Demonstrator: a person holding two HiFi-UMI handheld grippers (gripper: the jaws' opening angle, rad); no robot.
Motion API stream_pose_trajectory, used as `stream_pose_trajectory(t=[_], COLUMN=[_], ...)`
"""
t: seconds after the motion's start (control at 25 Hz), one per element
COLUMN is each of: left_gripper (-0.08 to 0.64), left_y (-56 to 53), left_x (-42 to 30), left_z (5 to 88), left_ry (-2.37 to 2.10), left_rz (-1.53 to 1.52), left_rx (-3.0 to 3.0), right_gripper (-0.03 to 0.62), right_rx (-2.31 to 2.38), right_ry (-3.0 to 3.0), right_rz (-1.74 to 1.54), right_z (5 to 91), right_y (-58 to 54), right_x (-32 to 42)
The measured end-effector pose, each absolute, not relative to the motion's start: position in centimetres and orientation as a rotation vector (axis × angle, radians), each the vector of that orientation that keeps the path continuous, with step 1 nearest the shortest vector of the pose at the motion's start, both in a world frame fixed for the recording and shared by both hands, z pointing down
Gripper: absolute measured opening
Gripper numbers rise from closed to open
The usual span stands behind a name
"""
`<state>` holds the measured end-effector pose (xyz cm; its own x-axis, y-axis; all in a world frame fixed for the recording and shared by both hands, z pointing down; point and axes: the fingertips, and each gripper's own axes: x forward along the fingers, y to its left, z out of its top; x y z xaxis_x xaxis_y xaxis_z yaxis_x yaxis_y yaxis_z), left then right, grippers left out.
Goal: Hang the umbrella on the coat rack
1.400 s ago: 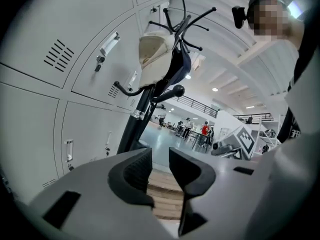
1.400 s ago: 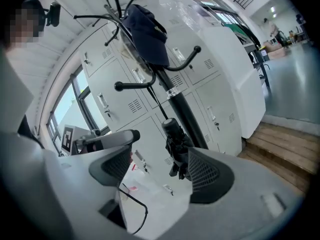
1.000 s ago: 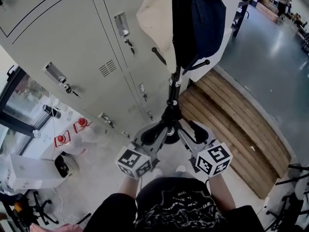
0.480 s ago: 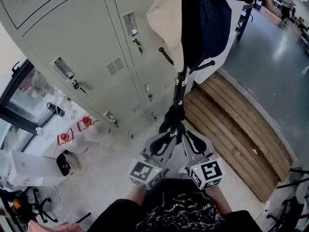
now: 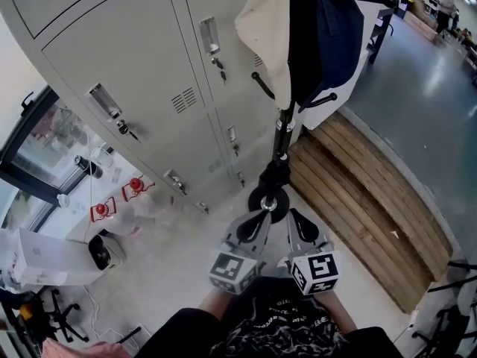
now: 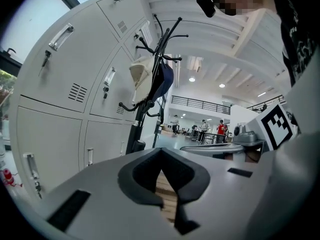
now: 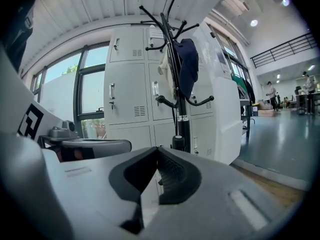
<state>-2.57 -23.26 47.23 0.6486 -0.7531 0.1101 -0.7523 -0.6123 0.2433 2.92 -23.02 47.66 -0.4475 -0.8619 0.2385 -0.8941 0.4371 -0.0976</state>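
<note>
The black coat rack stands in front of the lockers, with its round base on the floor. From its hooks hang a cream cloth bag, a navy item and a long black shape along the pole that may be the umbrella; I cannot tell. My left gripper and right gripper sit side by side just short of the base, both shut with nothing between the jaws. The rack rises ahead in the left gripper view and stands ahead in the right gripper view.
Grey lockers with keys in their doors line the left. A wooden slat platform lies to the right of the rack. A white box and red items sit at lower left. People stand far off in the hall.
Both grippers have closed from partly open to shut and drawn back towards my body, ending closer together. The rack and what hangs on it have not moved.
</note>
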Motion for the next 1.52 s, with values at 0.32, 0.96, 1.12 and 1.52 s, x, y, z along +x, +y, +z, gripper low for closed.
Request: stream_pose_trajectory(t=[0.32, 0.96, 1.12, 1.52], left_gripper=[0.011, 0.011, 0.011, 0.009], left_y=[-23.8, -25.7, -26.1, -26.1], left_x=[-2.5, -1.5, -1.4, -1.2], left_z=[48.7, 49.3, 49.6, 51.1], left_ry=[-1.248, -1.271, -1.267, -1.238], left_rz=[-0.013, 0.004, 0.025, 0.098], left_rx=[2.529, 2.505, 2.506, 2.504], right_gripper=[0.003, 0.002, 0.003, 0.002], right_rx=[1.602, 1.646, 1.633, 1.576], right_ry=[-2.499, -2.468, -2.458, -2.447], right_rz=[0.32, 0.445, 0.463, 0.479], right_z=[48.3, 49.7, 50.3, 51.9], right_y=[-23.6, -24.8, -24.8, -25.4], right_x=[3.6, 5.3, 4.9, 3.5])
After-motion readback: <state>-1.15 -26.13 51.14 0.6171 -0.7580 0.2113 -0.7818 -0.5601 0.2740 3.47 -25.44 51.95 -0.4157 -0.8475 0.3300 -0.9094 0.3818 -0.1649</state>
